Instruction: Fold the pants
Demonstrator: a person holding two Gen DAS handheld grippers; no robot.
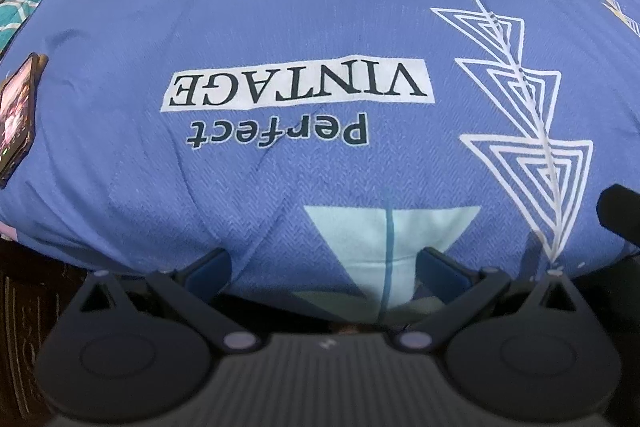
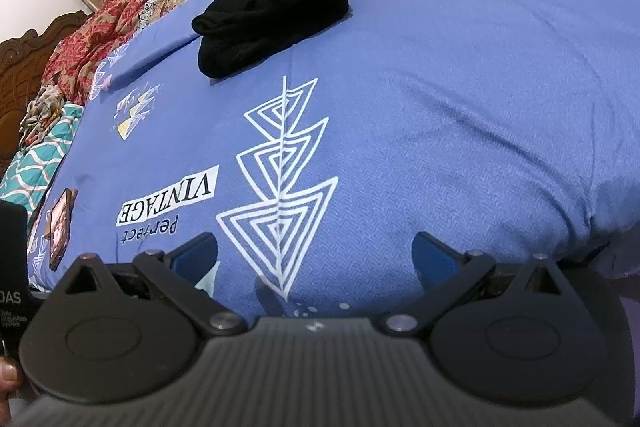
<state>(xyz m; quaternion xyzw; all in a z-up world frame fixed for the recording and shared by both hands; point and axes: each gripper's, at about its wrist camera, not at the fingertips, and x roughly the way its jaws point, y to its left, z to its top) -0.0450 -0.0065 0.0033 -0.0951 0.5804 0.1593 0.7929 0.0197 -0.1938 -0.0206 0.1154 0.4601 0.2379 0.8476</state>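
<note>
**Seemingly done: pants already bundled at the far side**

Spread across everything: a blue bedsheet (image 2: 440,107) with "VINTAGE" lettering. Far up on it, well apart from both tools, the black pants (image 2: 272,11), lying as a compact, layered bundle. Judged folded already, with little or nothing left beyond perhaps tidying. Long axis, in the right wrist view, running from lower left to upper right; waist end versus leg end impossible to tell. Near the sheet's left edge, a phone (image 1: 16,115). Closest in, left gripper (image 1: 324,267) and right gripper (image 2: 316,255), both spread wide, holding nothing.
</note>
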